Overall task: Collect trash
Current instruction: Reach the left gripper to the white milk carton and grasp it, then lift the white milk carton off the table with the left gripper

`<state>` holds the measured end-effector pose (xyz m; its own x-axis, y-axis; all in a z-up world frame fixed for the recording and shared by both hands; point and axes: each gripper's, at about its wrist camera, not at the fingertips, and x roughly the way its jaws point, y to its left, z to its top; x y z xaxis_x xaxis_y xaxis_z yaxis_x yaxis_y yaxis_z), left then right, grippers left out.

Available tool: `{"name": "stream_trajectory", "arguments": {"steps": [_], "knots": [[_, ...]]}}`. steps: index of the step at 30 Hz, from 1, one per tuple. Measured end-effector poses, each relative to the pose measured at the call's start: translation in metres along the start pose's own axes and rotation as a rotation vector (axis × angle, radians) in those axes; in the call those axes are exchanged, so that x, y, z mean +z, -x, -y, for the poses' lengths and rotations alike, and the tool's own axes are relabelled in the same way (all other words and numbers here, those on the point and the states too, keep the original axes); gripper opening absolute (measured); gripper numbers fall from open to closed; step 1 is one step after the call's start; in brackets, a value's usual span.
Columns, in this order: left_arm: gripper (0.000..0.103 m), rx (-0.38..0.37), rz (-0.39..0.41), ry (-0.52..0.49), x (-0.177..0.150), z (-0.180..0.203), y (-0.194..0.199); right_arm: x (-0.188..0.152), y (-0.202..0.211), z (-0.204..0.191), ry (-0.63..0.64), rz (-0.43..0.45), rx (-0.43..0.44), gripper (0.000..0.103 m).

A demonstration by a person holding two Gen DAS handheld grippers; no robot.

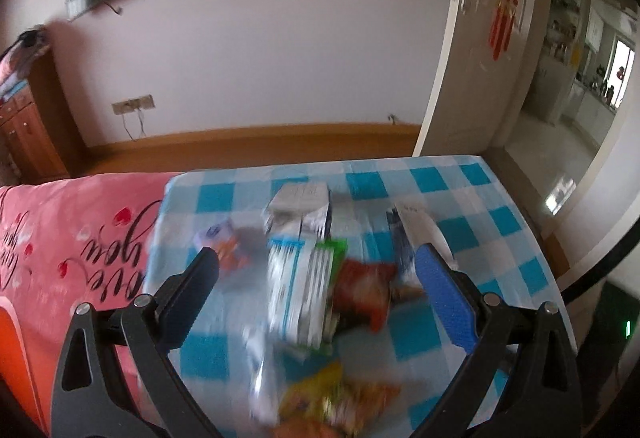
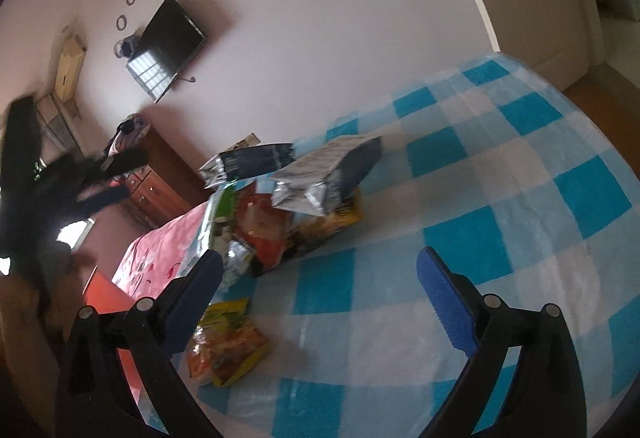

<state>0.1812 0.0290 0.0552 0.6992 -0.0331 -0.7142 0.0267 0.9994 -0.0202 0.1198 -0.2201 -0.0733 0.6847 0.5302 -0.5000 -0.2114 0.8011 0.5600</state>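
Several snack wrappers lie in a heap on a blue-and-white checked tablecloth [image 1: 460,198]. In the left wrist view, my left gripper [image 1: 318,260] is open and empty, hovering over a white-and-blue packet [image 1: 298,290], a red packet [image 1: 362,288] and a yellow-orange wrapper [image 1: 328,398]. A silver pouch [image 1: 298,204] lies beyond. In the right wrist view, my right gripper [image 2: 320,266] is open and empty above the cloth [image 2: 500,178]. The heap, with a red packet [image 2: 262,226] and silver pouch [image 2: 320,174], lies ahead left. The yellow-orange wrapper [image 2: 226,346] lies by the left finger. The left gripper [image 2: 100,178] shows blurred at far left.
A pink bedspread [image 1: 60,238] borders the table on the left. A small purple-and-orange item [image 1: 222,238] lies near the table's left edge. A wooden cabinet [image 2: 160,178] and wall-mounted TV [image 2: 166,46] stand beyond. An open white door [image 1: 480,58] is at the right.
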Motion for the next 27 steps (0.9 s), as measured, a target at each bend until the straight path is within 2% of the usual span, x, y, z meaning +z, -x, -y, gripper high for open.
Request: {"name": "stream_trajectory", "arguments": {"steps": [3, 8, 13, 17, 18, 19, 21, 27], "knots": [[0.099, -0.018, -0.082, 0.002, 0.025, 0.002, -0.035, 0.004, 0.0, 0.011, -0.036, -0.005, 0.009, 0.096], [0.099, 0.037, -0.204, -0.06, 0.054, 0.007, -0.09, 0.008, -0.001, 0.023, -0.067, -0.013, 0.029, 0.096], [0.099, 0.062, -0.296, -0.085, 0.06, 0.004, -0.124, 0.009, 0.0, 0.028, -0.088, -0.02, 0.046, 0.096], [0.097, 0.081, -0.337, -0.076, 0.059, -0.004, -0.142, 0.01, 0.002, 0.033, -0.101, -0.018, 0.049, 0.096], [0.094, 0.08, -0.343, -0.066, 0.058, -0.006, -0.145, 0.01, 0.002, 0.034, -0.105, -0.019, 0.05, 0.096], [0.081, 0.08, -0.353, -0.054, 0.056, -0.009, -0.148, 0.01, 0.002, 0.036, -0.113, -0.021, 0.05, 0.096], [0.066, 0.072, -0.38, -0.017, 0.051, -0.014, -0.155, 0.011, 0.001, 0.037, -0.124, -0.025, 0.049, 0.096], [0.064, 0.049, -0.349, 0.029, 0.034, -0.015, -0.149, 0.01, 0.001, 0.039, -0.127, -0.025, 0.048, 0.096]]}}
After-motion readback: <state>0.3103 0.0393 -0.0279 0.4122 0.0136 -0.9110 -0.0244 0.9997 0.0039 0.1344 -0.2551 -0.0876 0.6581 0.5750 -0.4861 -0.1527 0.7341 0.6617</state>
